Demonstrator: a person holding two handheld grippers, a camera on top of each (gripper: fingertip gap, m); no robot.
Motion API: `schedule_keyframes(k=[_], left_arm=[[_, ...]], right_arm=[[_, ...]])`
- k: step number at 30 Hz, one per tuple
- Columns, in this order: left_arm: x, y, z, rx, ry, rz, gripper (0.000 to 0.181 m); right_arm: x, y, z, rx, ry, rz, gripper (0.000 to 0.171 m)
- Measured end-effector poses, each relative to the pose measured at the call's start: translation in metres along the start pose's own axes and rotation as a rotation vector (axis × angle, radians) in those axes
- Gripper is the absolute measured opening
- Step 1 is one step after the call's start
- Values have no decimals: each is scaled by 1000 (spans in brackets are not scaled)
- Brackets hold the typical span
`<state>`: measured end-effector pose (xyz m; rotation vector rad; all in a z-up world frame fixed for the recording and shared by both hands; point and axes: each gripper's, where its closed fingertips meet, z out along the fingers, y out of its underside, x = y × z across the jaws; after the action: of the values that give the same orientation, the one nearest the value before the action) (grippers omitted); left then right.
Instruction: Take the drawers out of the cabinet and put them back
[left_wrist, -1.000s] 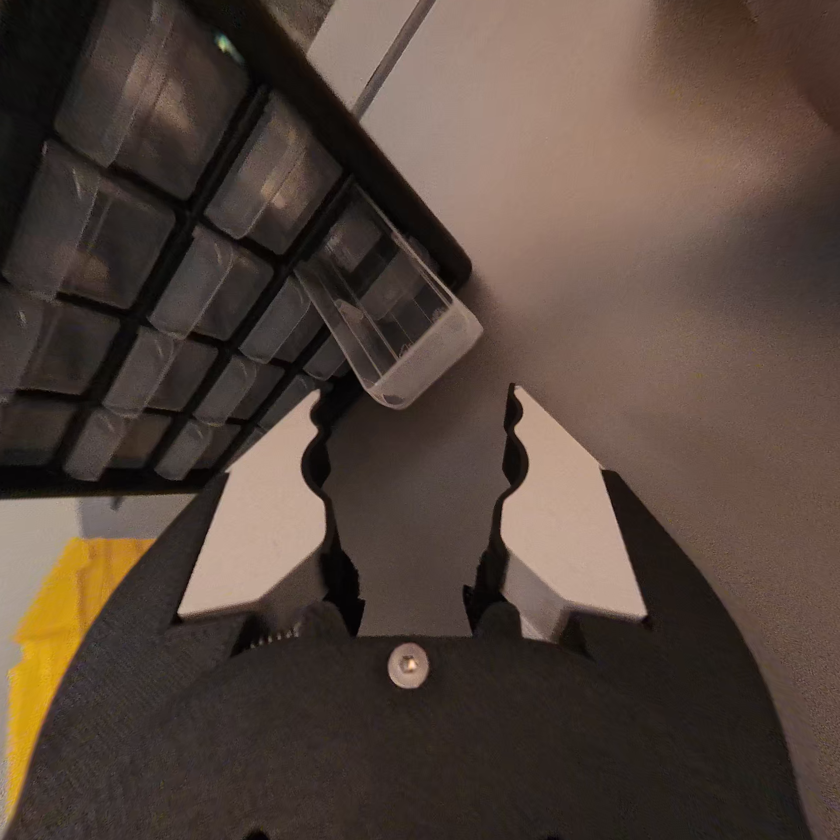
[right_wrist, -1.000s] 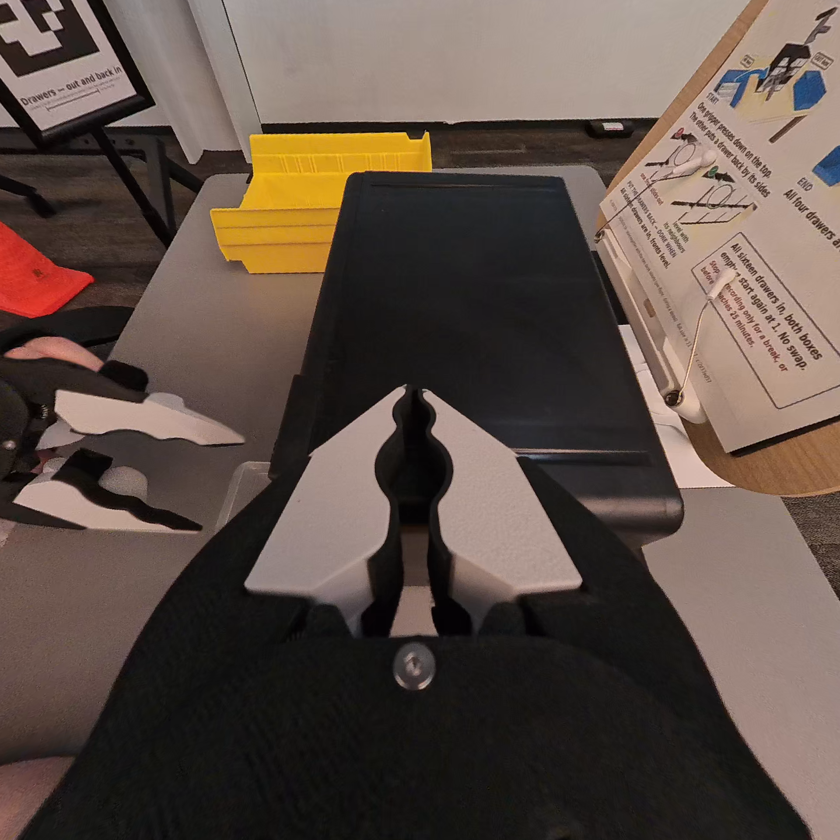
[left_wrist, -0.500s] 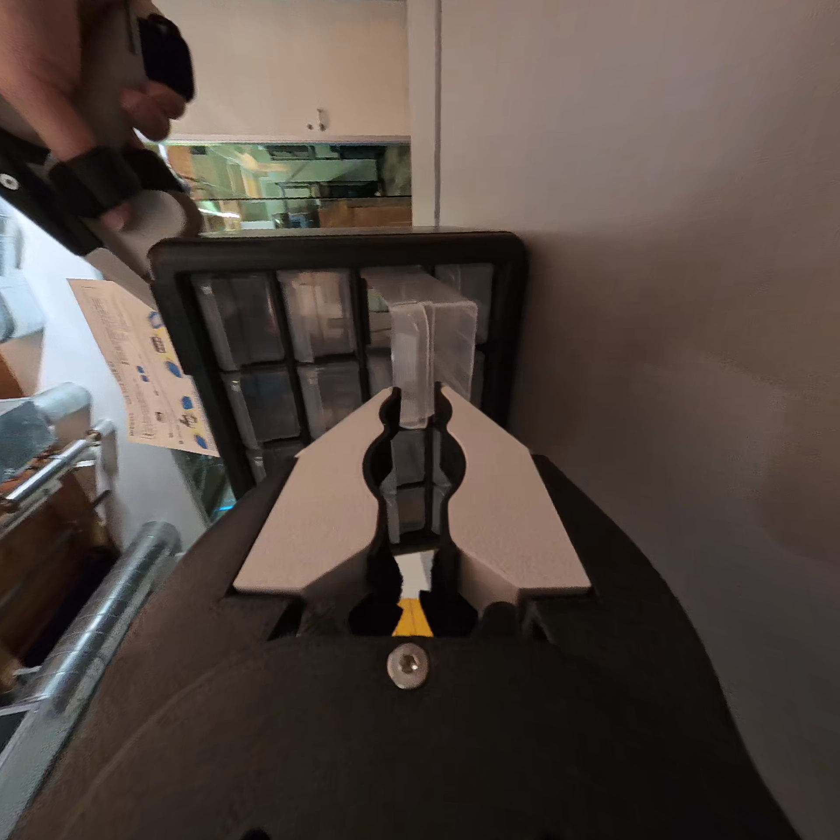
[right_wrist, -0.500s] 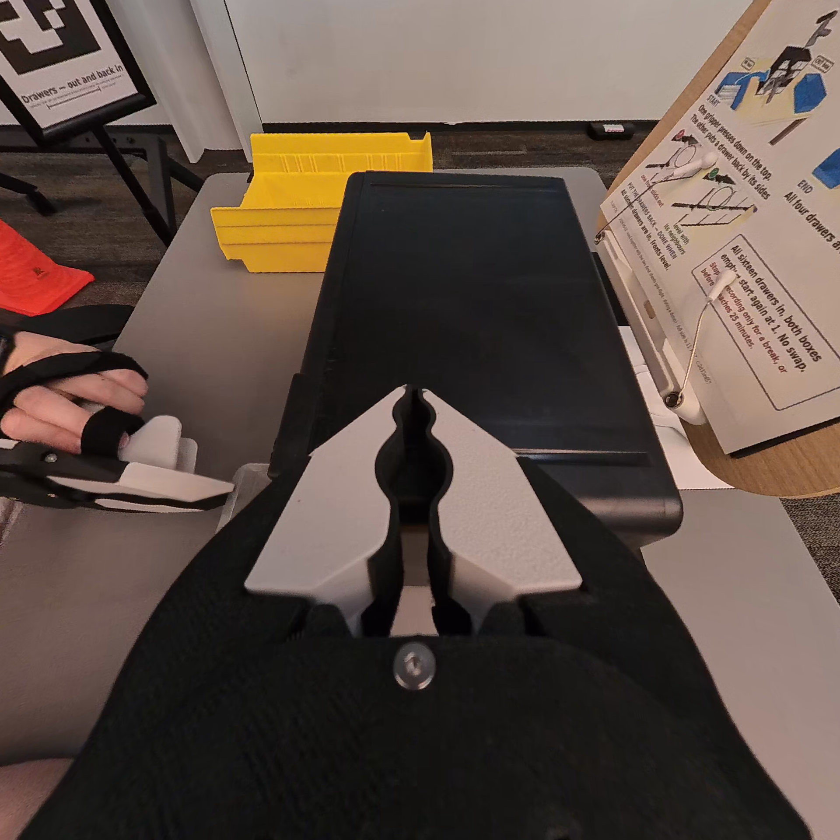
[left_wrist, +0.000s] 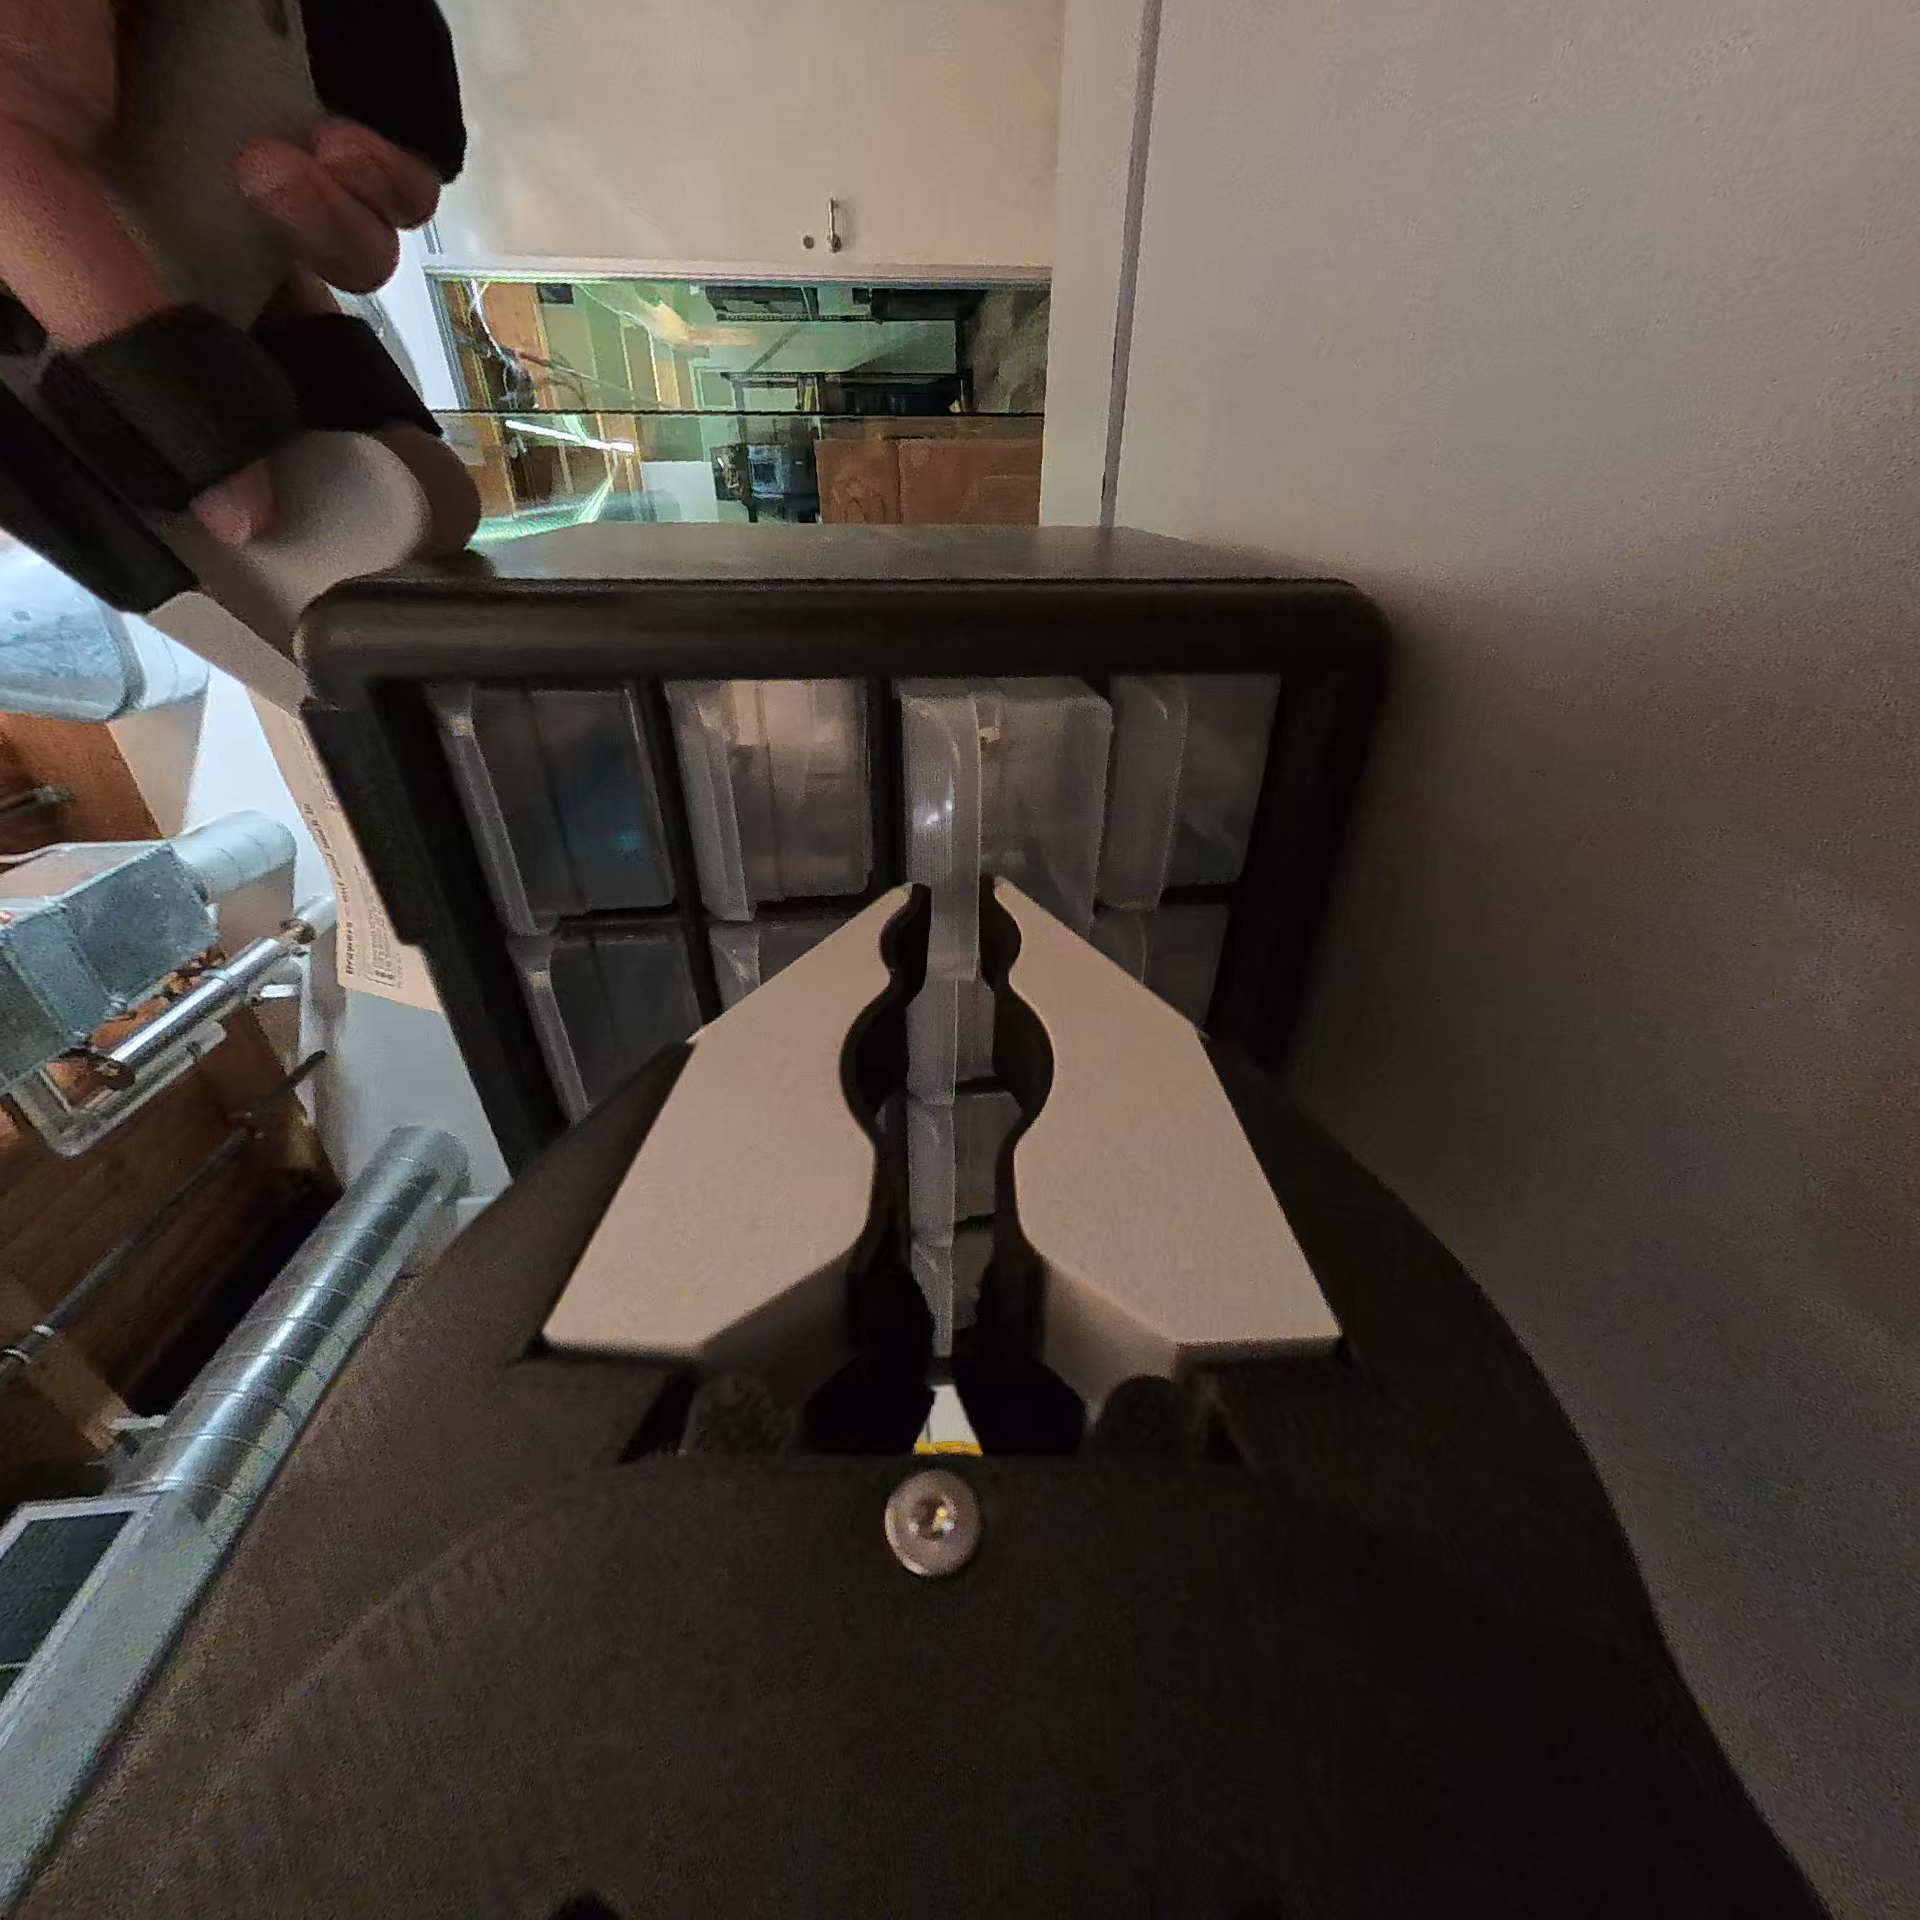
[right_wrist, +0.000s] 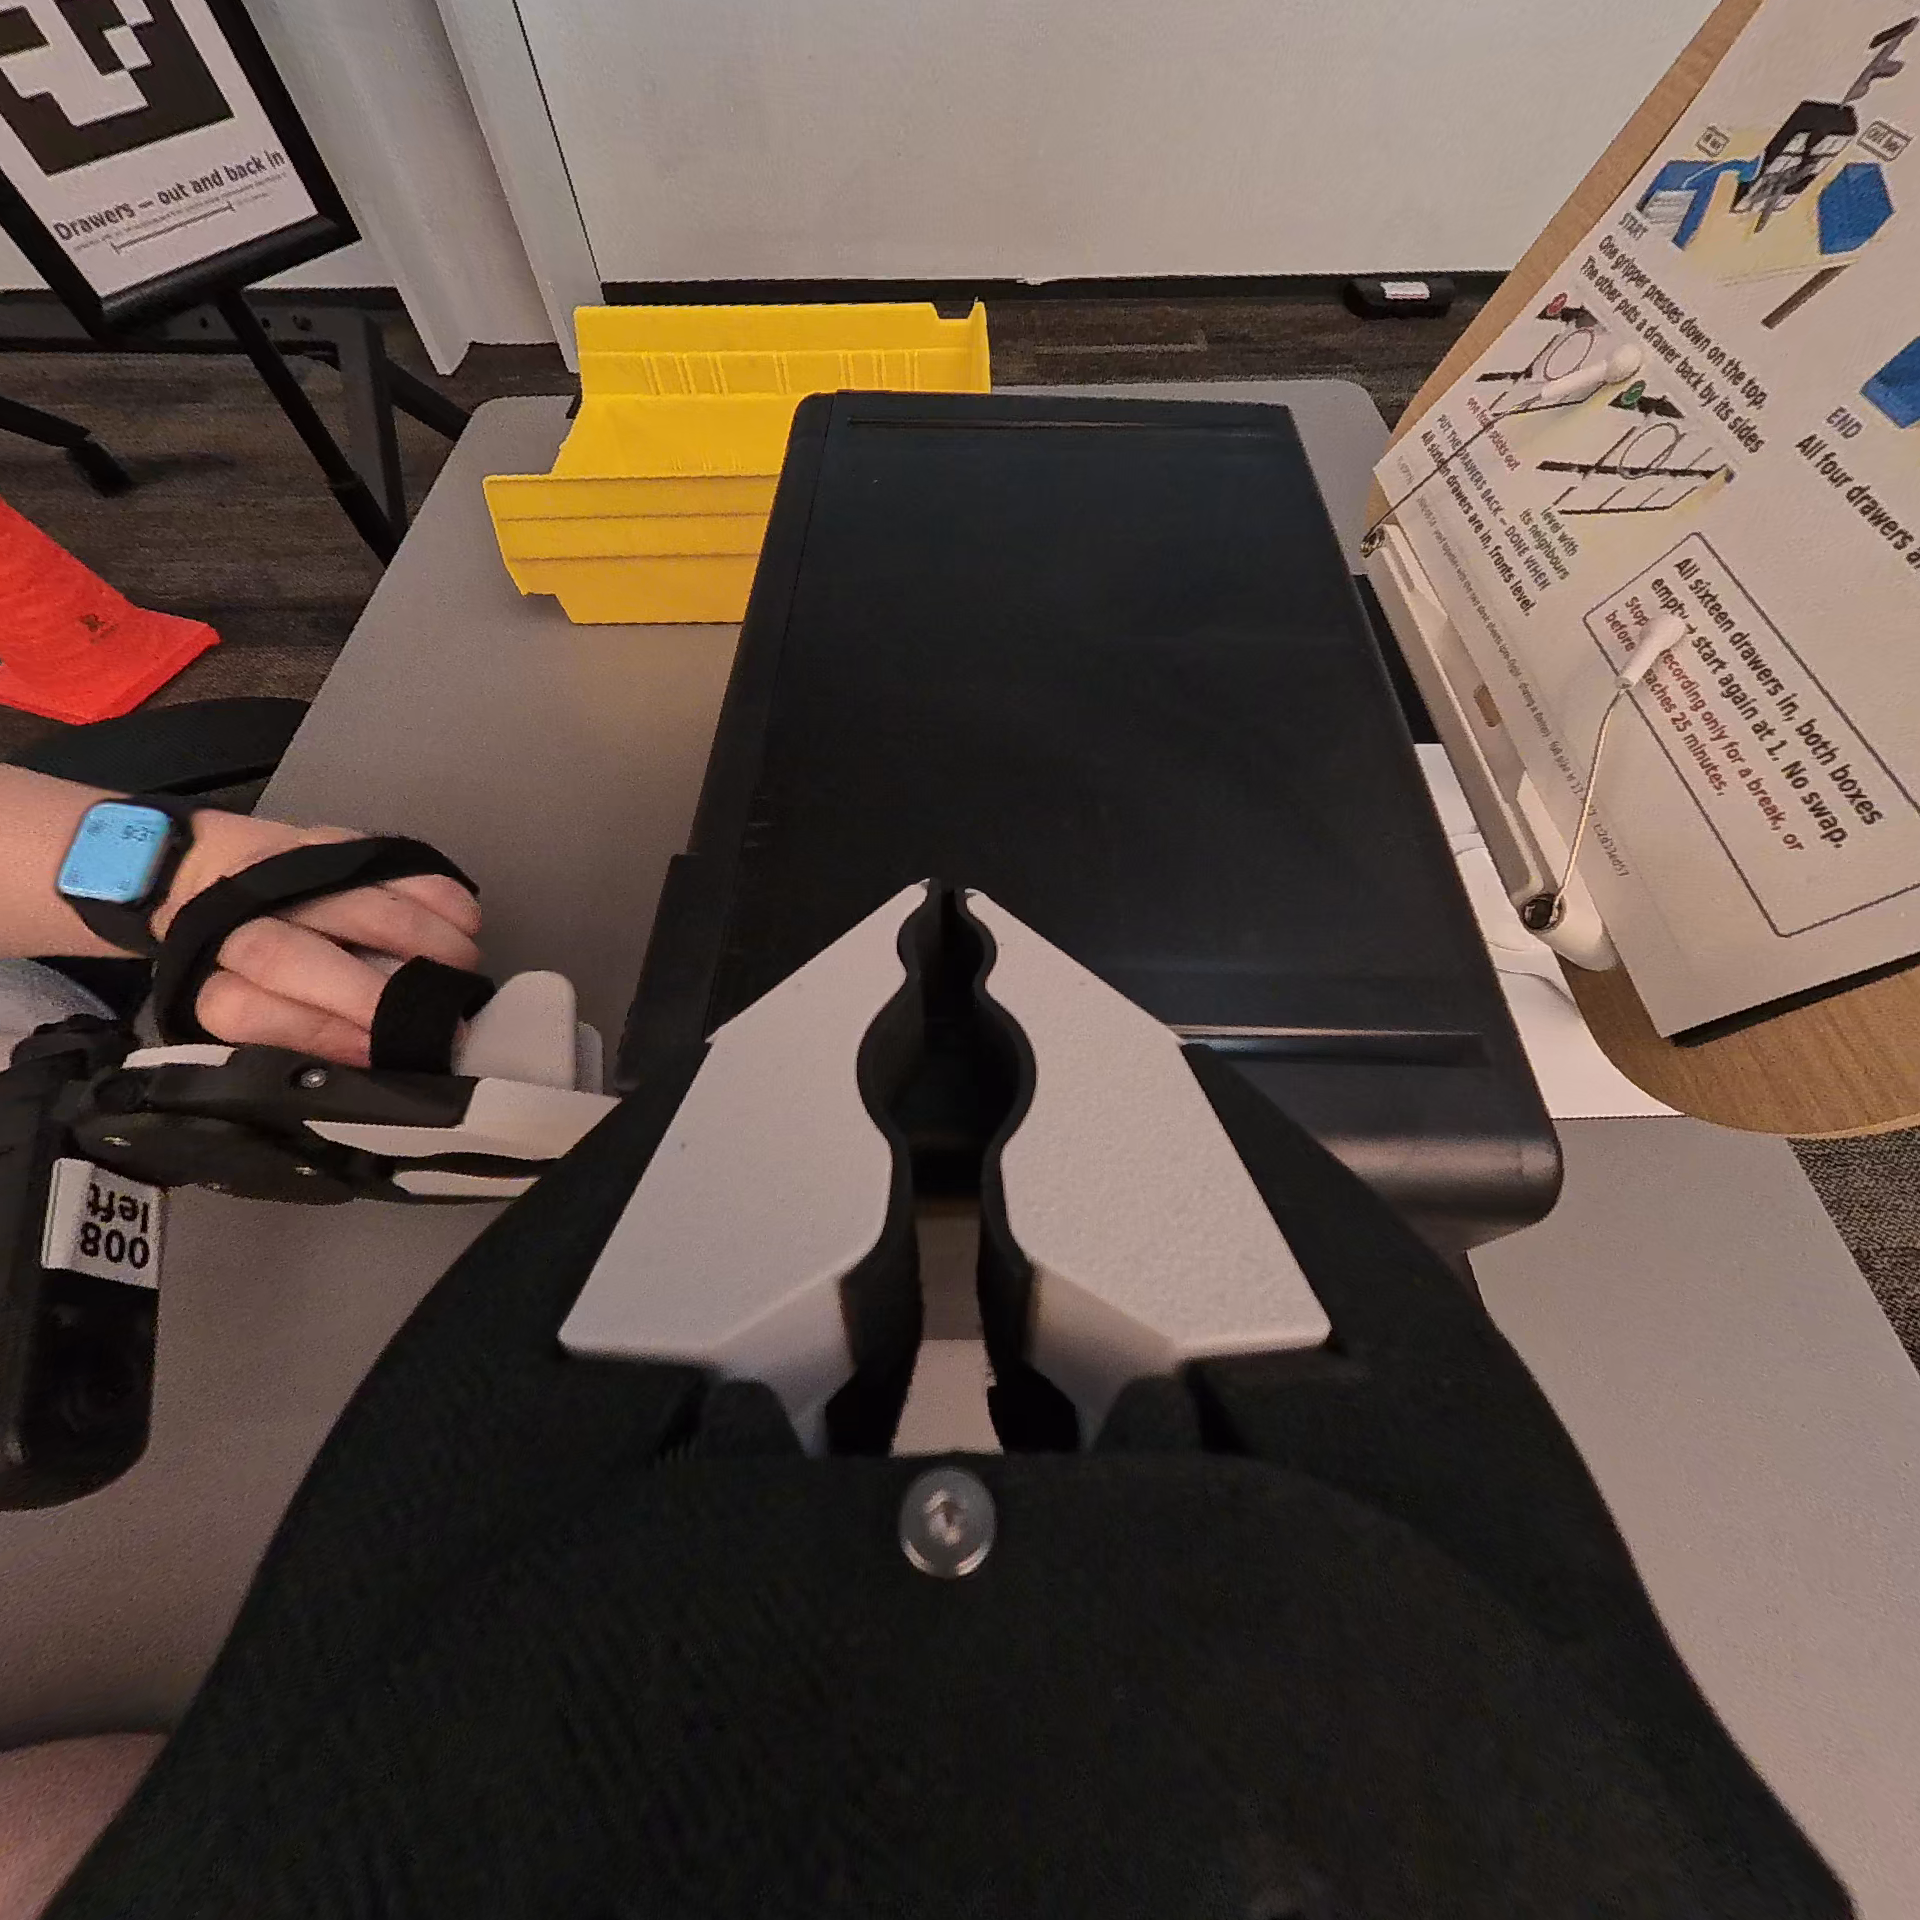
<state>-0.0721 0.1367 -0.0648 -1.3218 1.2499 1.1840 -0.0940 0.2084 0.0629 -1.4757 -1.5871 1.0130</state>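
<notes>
The black cabinet (left_wrist: 831, 613) holds rows of clear drawers. My left gripper (left_wrist: 956, 894) is shut on the front handle of one clear drawer (left_wrist: 1039, 790) in the top row, which sits almost level with its neighbours. My right gripper (right_wrist: 943, 888) is shut and empty, and its tips rest on the cabinet's flat top (right_wrist: 1091, 675) near the front edge. It also shows in the left wrist view (left_wrist: 312, 540), touching the cabinet's corner. The left gripper shows in the right wrist view (right_wrist: 499, 1117) at the cabinet's front, its tips hidden.
The cabinet stands on a grey table (right_wrist: 468, 727). A yellow bin (right_wrist: 727, 468) sits behind the cabinet on the left. An instruction board (right_wrist: 1714, 571) leans close on the right. A sign on a stand (right_wrist: 156, 156) and an orange object (right_wrist: 73, 644) are off the table at the left. One gripper's finger ends stand about 15 cm off the other's.
My left gripper was open beside the protruding drawer, then shut on its handle and moved toward the cabinet, and the drawer slid in. The right gripper has not moved.
</notes>
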Motion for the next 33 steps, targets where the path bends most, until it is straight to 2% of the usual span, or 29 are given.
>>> schedule_keyframes(k=[9, 18, 20, 23, 25, 28, 33], left_arm=[[-3, 1, 24, -13, -33, -17, 7], [-3, 1, 29, -13, -54, 1, 7], [-2, -2, 27, 11, -38, -13, 8], [0, -9, 19, 62, -15, -44, 22], [2, -7, 13, 70, -12, -43, 25], [1, 5, 3, 73, -8, -93, 24], [-22, 33, -15, 90, -50, -294, 23]], right_arm=[[0, 0, 0, 5, -8, 5, 0], [0, 0, -1, 9, -15, 11, 0], [0, 0, -1, 9, -14, 10, 0], [1, 0, -1, 10, -14, 9, 0], [1, 0, -1, 11, -15, 10, 0], [1, 0, -1, 12, -17, 14, 0], [1, 0, -2, 28, -17, 6, 0]])
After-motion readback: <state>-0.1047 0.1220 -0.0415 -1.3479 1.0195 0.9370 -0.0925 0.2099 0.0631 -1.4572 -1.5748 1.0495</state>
